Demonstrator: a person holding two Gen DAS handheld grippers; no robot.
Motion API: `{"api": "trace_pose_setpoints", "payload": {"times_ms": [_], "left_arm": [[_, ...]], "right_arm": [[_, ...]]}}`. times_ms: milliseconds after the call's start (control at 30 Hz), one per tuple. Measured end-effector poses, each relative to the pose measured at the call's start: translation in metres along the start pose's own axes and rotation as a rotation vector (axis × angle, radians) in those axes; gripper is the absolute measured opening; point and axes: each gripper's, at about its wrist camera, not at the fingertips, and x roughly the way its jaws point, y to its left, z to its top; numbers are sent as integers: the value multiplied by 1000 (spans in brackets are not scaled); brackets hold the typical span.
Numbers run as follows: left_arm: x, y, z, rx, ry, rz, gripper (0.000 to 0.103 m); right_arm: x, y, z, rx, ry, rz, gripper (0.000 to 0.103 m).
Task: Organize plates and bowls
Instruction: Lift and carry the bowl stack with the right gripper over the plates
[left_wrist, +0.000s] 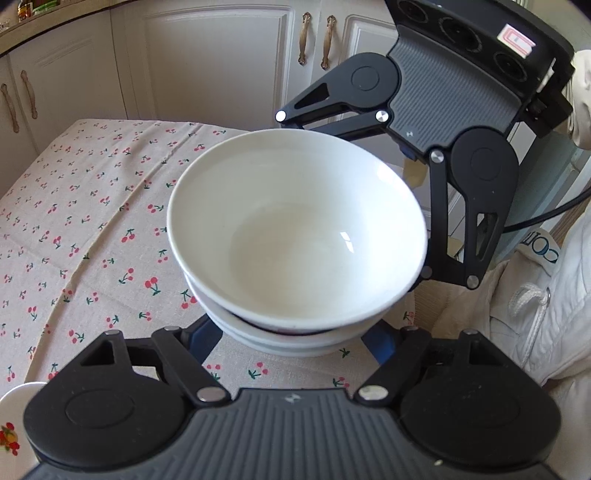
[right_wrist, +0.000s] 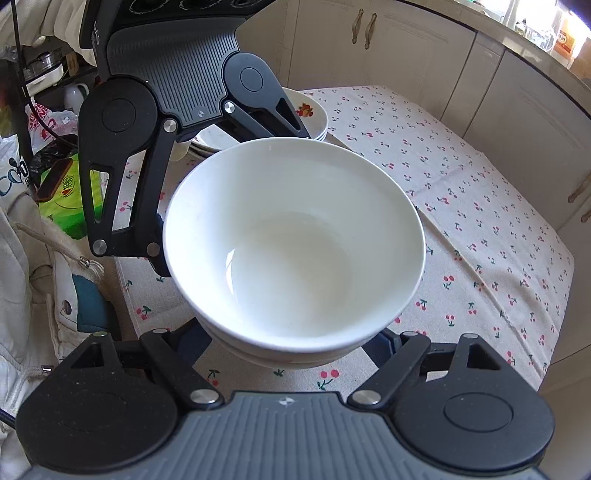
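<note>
Two white bowls are nested over the cherry-print tablecloth (left_wrist: 92, 221). The upper bowl (left_wrist: 295, 236) (right_wrist: 291, 251) sits slightly tilted in the lower bowl (left_wrist: 295, 343) (right_wrist: 295, 360). My left gripper (left_wrist: 291, 339) (right_wrist: 236, 199) is shut on the stack, its blue fingers (left_wrist: 205, 341) against the lower bowl's sides. From the opposite side my right gripper (right_wrist: 286, 343) (left_wrist: 358, 203) closes on the same stack, its blue fingers (right_wrist: 380, 345) under the rim. The bowls hide the pads. I cannot tell whether the stack rests on the cloth.
A stack of plates with a fruit print (right_wrist: 310, 110) stands behind the left gripper, and its edge (left_wrist: 14, 424) shows at bottom left. Cream cabinets (left_wrist: 221, 66) ring the table. A person's white garment (left_wrist: 535, 314) and a green box (right_wrist: 66, 199) are beside the table edge.
</note>
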Motion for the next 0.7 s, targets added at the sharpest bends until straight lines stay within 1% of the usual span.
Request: {"api": "trace_pose_setpoints", "payload": {"times_ms": [200,333,533,700], "left_arm": [[-36,7,-14,-18,-30,68,80],[-60,18,-29,-51,-44,113,80],[-93,36,-56,-104,-64,183,80],[-107,51,-78,-153,-62,223,80]], "right_arm": [[-1,5,31,-54,-23,-8,89],[5,10,60,-107,-39,-1,89],[25,12,106,-169,-59,25,89],[51,11,139,-203,-57,59,89]]}}
